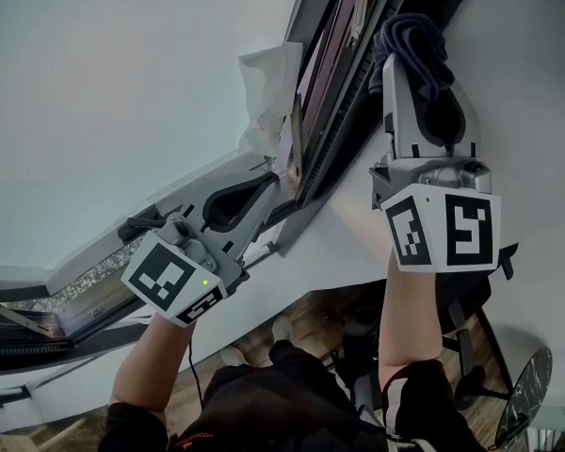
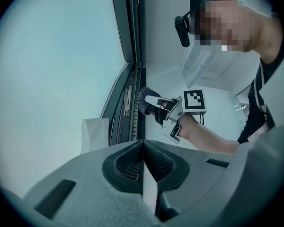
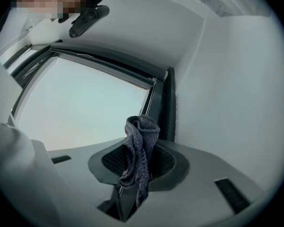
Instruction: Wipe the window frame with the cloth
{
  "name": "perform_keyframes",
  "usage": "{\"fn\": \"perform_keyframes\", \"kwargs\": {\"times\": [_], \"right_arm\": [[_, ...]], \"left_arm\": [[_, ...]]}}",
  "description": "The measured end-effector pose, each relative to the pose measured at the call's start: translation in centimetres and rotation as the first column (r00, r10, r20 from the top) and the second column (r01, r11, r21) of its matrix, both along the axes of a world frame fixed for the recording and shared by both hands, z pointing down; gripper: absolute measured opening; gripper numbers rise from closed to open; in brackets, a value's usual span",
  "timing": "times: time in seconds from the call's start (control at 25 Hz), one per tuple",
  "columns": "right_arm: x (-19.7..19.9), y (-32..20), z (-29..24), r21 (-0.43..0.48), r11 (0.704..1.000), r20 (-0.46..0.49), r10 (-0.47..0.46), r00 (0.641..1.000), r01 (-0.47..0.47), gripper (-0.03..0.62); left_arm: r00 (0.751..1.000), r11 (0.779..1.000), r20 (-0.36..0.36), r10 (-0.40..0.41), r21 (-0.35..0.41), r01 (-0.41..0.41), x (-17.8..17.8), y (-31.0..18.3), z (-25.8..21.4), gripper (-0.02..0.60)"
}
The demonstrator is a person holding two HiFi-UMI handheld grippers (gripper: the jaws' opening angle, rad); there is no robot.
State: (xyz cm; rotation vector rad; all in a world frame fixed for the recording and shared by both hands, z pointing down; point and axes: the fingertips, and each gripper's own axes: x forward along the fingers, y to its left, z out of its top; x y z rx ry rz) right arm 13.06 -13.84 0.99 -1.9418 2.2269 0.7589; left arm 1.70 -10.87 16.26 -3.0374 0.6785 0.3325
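Pale sky behind glass, white wall at right, dark window frame slanting from 7 to 1 o'clock in the head view. At 8 o'clock, left tool, jaws pressed together, no cloth in them, tips near the frame's lower run. White paper scrap at 11 o'clock against the frame. At 1 o'clock, right tool clenched on the grey cloth, wad touching the frame. Best, probably: keep the clench firm, press the wad into the channel, draw steadily along the frame.
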Motion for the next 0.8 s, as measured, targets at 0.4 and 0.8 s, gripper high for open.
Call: {"fn": "perform_keyframes", "kwargs": {"times": [0.4, 0.8], "right_arm": [[0.2, -0.2, 3.8, -0.068, 0.998, 0.014, -0.012, 1.0, 0.013, 0.103], [0.4, -0.5, 7.9, -0.129, 0.992, 0.017, -0.014, 1.0, 0.016, 0.103]], "left_arm": [[1.0, 0.999, 0.022, 0.007, -0.041, -0.006, 0.6, 0.6, 2.2, 0.02], [0.999, 0.997, 0.039, 0.004, -0.081, -0.001, 1.0, 0.9, 4.5, 0.02]]}}
